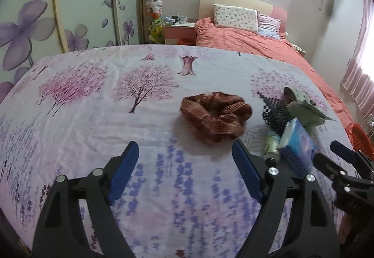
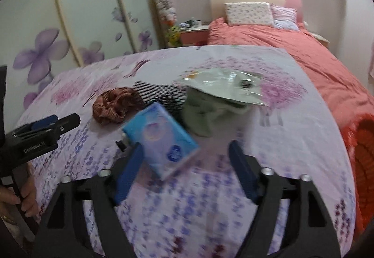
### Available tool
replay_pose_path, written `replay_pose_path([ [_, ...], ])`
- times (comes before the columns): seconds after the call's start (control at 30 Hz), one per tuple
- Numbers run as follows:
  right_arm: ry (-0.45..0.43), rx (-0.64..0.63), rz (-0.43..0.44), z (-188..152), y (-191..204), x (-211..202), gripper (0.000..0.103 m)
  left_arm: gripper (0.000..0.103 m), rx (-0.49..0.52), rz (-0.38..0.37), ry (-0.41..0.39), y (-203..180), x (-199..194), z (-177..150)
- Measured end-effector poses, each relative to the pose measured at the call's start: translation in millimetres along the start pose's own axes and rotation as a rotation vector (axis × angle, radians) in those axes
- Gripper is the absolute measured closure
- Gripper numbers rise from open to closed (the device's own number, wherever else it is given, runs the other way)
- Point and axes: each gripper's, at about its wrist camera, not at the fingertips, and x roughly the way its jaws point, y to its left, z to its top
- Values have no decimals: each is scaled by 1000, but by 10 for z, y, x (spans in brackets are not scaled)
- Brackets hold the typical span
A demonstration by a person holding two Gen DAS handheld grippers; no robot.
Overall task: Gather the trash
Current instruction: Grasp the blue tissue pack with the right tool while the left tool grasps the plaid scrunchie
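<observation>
A blue tissue pack (image 2: 161,139) lies tilted on the flowered cloth, leaning against the left finger of my open right gripper (image 2: 184,164); whether it rests there or is in mid air I cannot tell. It also shows in the left wrist view (image 1: 296,141). Beyond it lie a green crumpled wrapper (image 2: 222,97), a black mesh piece (image 2: 161,92) and a brown scrunchie (image 2: 114,104). My left gripper (image 1: 185,164) is open and empty, just short of the scrunchie (image 1: 215,115). A small tube (image 1: 271,143) lies by the pack.
The flowered cloth (image 1: 93,118) covers a table. An orange basket (image 2: 364,160) stands at its right edge. A bed with a coral cover (image 1: 245,38) lies behind, with a nightstand (image 1: 180,31) and wardrobe doors on the left.
</observation>
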Motion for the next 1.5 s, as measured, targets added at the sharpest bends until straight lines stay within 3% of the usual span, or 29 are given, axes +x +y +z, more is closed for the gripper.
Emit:
replay_pose_path([
  [0.27,112,-25,-4,99,123,329,26,22,-23,-16,23,52,115,-14],
  [0.3,120,-19,-8,91,115,341,32,22,-24,-17,25,54,127,-25],
  [0.53,94,89,-80,-15,-84,199,37,22,-34,-26,34,42,191,-3],
  [0.73,80,154,-255,-134,-433,9,39,22,-33,-41,31,-41,277,77],
  [0.83,94,249,-339,-131,-721,22,39,21,-37,-48,24,-90,324,146],
  [0.97,99,317,-339,-90,-892,95,39,21,-60,-33,15,-119,392,238],
  [1.4,140,254,-354,-99,-808,136,24,23,-73,27,38,-120,637,281],
  [1.5,141,252,-355,-89,-803,132,24,28,-66,27,37,-130,656,303],
])
